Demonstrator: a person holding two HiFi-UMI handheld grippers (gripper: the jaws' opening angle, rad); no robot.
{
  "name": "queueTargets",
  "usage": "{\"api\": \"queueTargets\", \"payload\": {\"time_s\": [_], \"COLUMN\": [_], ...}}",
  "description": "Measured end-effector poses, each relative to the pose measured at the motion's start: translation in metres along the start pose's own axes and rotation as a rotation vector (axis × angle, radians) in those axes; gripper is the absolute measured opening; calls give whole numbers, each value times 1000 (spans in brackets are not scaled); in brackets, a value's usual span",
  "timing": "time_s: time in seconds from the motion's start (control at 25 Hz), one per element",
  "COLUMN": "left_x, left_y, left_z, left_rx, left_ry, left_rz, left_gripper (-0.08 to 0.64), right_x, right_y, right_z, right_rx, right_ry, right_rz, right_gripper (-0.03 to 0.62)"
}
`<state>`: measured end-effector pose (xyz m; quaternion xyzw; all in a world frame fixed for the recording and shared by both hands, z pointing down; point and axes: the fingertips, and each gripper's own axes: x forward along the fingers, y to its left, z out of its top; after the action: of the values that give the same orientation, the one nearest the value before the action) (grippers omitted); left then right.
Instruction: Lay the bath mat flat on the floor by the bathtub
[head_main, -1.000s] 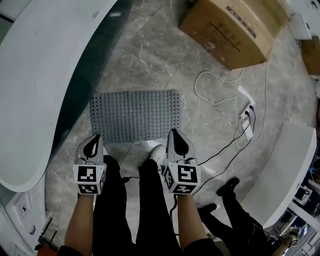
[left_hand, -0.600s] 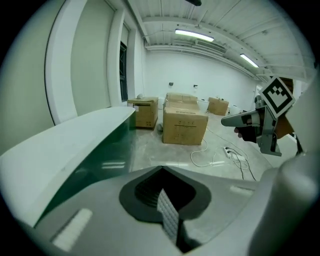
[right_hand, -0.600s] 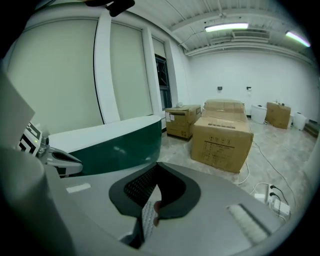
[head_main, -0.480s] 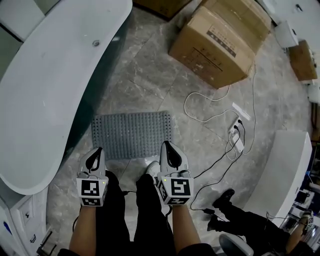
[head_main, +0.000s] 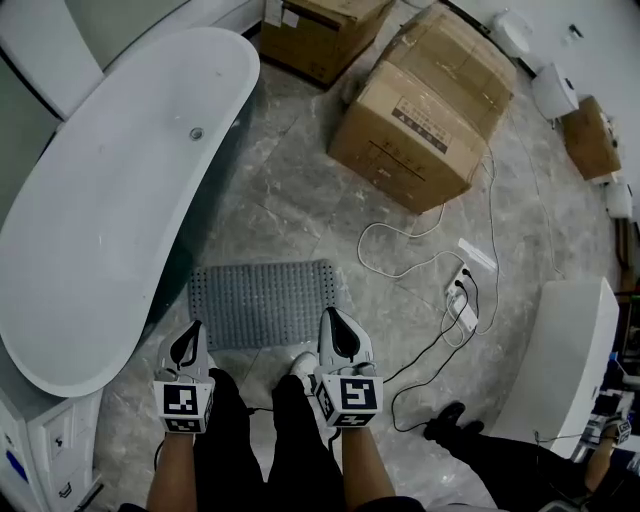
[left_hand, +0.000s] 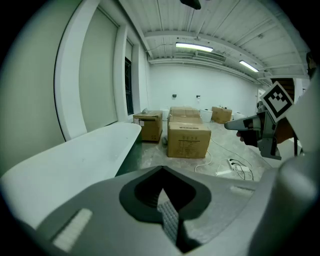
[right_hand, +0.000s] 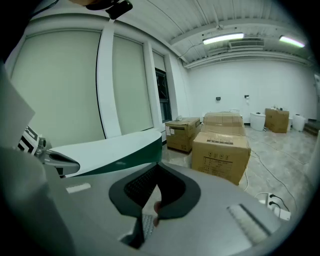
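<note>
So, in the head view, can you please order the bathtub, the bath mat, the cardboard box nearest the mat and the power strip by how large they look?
1. bathtub
2. cardboard box
3. bath mat
4. power strip
The box stands tall, so its top is nearer the camera, which may flatter it.

Just ahead of the left gripper (head_main: 192, 332) the bath mat (head_main: 262, 303) shows a dull grey, rubbery-looking face, nubbled all over with rows of small studs. Off to that gripper's left, the bathtub (head_main: 110, 200) gleams, a smooth, glossy white shell. The floor (head_main: 300, 190) looks like polished grey stone, veined like marble, with a soft sheen. Well beyond the right gripper (head_main: 332, 320), the cardboard boxes (head_main: 420, 110) are matt brown and papery. Each gripper has a matt grey plastic shell, and the pads (left_hand: 169, 220) are finely ribbed.
</note>
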<state>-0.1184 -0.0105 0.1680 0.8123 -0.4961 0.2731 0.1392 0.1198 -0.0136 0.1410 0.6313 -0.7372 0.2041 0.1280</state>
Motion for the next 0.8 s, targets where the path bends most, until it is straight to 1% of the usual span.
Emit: {"api": "queueTargets", "payload": {"time_s": [0.16, 0.36, 0.48, 0.64, 0.8], "left_x": [-13, -28, -36, -49, -60], "left_y": [-5, -7, -2, -1, 0], "left_z": [22, 50, 61, 85, 104], "left_rx": [6, -25, -23, -6, 9], "left_ry": [-28, -66, -79, -115, -138], "left_rz": [4, 8, 24, 31, 41], "left_gripper": [0, 0, 0, 0, 0], "right_x": [-10, -25, -33, -42, -54], "right_y": [5, 14, 10, 9, 14], "right_z": [23, 56, 67, 86, 104], "right_rx": [-8, -55, -46, -43, -45], "right_ry": [-30, -83, -97, -127, -163], "right_rz": [7, 64, 53, 43, 55], "right_gripper": [25, 26, 25, 25, 25]}}
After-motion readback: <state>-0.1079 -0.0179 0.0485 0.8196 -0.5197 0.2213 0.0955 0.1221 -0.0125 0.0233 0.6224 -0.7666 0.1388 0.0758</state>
